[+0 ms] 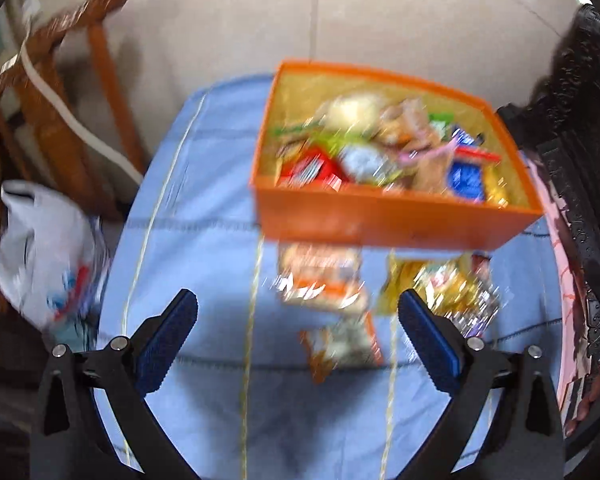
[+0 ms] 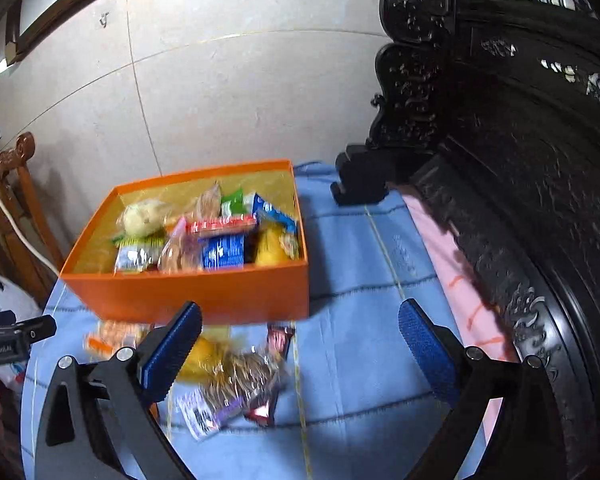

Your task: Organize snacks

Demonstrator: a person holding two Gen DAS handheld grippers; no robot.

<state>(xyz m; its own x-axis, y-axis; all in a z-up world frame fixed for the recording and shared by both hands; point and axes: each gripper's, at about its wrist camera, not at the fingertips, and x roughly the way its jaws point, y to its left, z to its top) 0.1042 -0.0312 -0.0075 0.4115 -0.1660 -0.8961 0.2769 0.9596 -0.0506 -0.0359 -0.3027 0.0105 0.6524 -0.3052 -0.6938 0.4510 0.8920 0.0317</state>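
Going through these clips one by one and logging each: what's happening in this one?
A person with a claw in each hand is sorting snacks into an orange box on a blue blanket. The box already holds many packets. Several snack packets lie on the blanket in front of it. The left claw and the right claw are open and hold nothing, hovering over the loose packets. A white plastic bag sits off to the left.

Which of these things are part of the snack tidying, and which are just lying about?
Part of the job: orange box with snacks inside; loose snack packets on the blue cloth; both grippers, left and right, open.

Just there: white plastic bag; wooden chair; dark carved furniture.
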